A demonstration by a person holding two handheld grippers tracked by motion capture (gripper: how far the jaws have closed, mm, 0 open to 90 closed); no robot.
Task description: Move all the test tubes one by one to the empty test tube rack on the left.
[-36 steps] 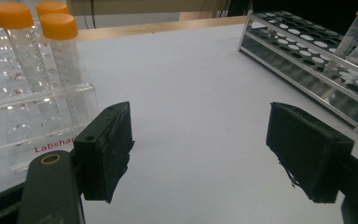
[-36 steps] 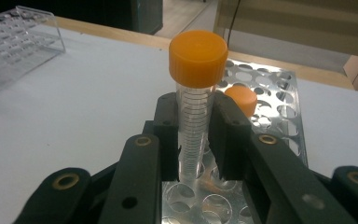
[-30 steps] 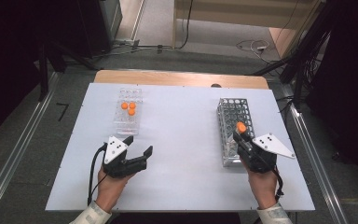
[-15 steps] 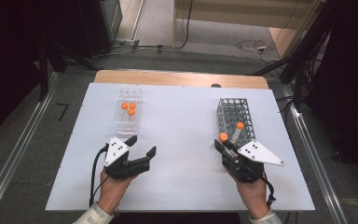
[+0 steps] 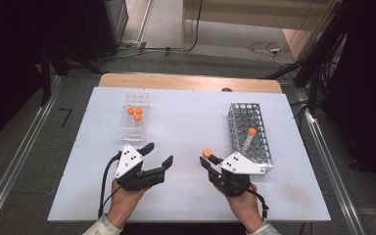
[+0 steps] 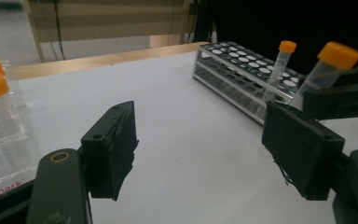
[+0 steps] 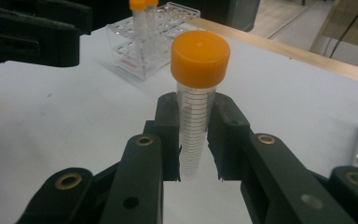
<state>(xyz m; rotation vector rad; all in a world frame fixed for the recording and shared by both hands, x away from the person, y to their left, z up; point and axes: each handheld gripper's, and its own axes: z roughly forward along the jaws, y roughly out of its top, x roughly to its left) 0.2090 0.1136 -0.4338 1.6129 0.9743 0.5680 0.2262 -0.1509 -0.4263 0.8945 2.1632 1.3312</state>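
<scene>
The right gripper view shows the right claw (image 7: 193, 140) clenched on an orange-capped tube (image 7: 196, 100), its graduation marks plain. In the high view it has carried the tube left, off the metal rack (image 5: 263, 147). The left claw (image 5: 157, 155), empty over the tabletop (image 5: 186, 122), has just been narrowing.

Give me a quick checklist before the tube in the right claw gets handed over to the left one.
1. Right claw clamped on the clear plastic tube with the orange screw cap: ok.
2. Cap seated on that tube: ok.
3. Left claw with nothing between its jaws, which have just closed a little: ok.
4. Left claw's gap wide enough for the tube: ok, by the look of it.
5. White table bare between the two claws: ok.
6. Free holes in the clear plastic rack, which holds three orange-capped tubes: cannot tell.
</scene>
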